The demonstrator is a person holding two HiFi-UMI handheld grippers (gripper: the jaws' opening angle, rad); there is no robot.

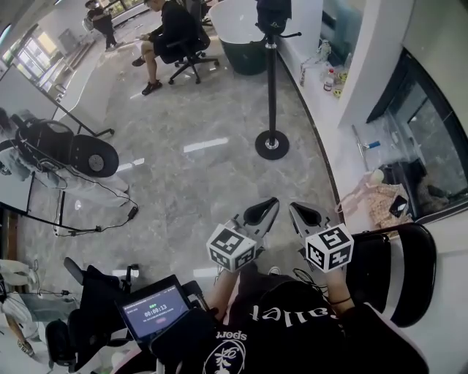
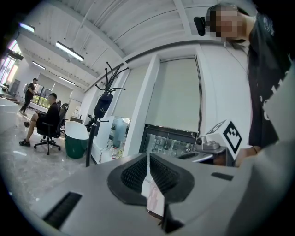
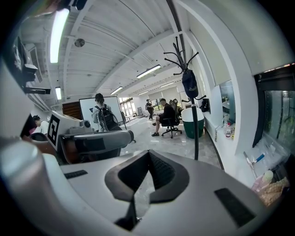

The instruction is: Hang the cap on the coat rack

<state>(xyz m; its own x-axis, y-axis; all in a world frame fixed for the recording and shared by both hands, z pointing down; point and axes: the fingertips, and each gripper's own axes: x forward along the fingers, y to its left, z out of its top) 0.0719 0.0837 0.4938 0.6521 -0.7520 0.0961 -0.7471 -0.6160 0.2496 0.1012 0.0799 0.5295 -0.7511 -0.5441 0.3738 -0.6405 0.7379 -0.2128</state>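
The dark cap (image 1: 273, 13) hangs at the top of the black coat rack (image 1: 271, 88), which stands on a round base on the marble floor ahead of me. Both grippers are held low and close to my body, well short of the rack. My left gripper (image 1: 262, 212) is shut with nothing in it, and my right gripper (image 1: 307, 214) is shut and empty beside it. The left gripper view has the cap (image 2: 103, 105) on the rack (image 2: 91, 140) far off to the left. In the right gripper view the cap (image 3: 189, 83) hangs on a hook of the rack (image 3: 195, 133).
A green and white tub (image 1: 238, 36) stands behind the rack. A person sits on an office chair (image 1: 175, 40) at the back. A black machine with cables (image 1: 69, 150) is at left, a tablet (image 1: 155, 310) near my left, a black chair (image 1: 402, 270) at right.
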